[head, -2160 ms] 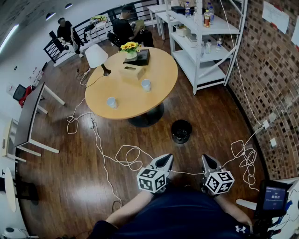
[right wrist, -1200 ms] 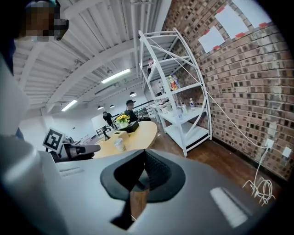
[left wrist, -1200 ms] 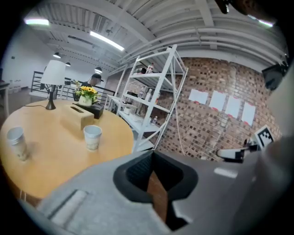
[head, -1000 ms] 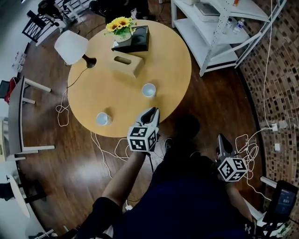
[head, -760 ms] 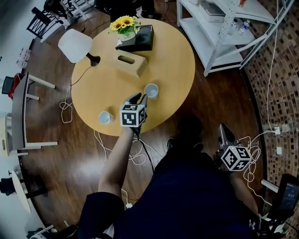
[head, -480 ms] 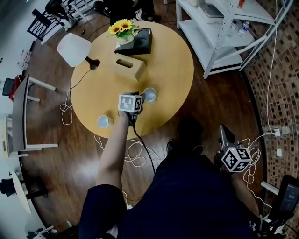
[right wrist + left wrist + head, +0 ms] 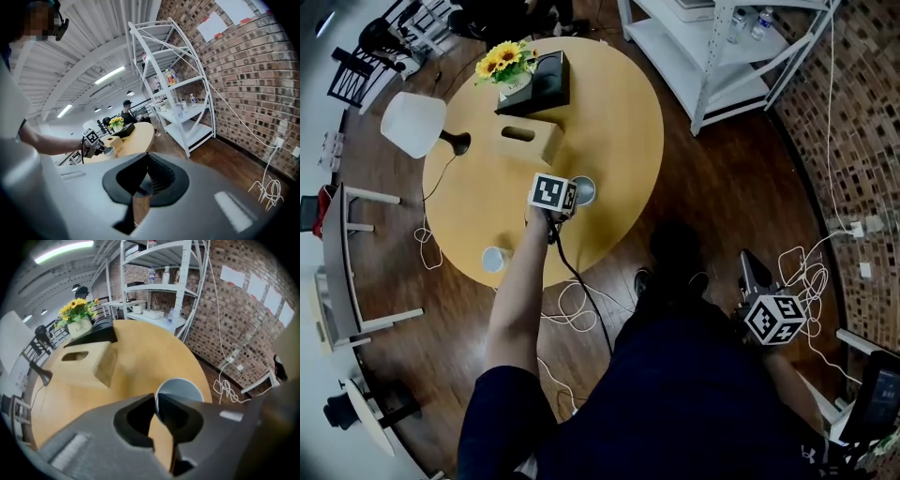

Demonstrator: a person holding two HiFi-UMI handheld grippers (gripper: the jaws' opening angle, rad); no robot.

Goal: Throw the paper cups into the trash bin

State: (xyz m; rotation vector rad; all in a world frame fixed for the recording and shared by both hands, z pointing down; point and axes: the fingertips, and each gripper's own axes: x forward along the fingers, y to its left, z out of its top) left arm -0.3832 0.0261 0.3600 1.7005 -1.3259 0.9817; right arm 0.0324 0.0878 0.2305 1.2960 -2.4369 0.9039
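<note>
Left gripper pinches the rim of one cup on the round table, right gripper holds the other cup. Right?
Not quite. The right gripper holds nothing: the right gripper view shows its jaws together and empty. The other cup stands on the table near its edge, in the head view. The left gripper does pinch the first cup by its rim; its jaws have just been closing on it.

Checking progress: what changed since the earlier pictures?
The left gripper reached from near the body out to the paper cup on the table; its jaws have just been closing on the cup's rim. The right gripper stays at the side; the second cup is untouched.
</note>
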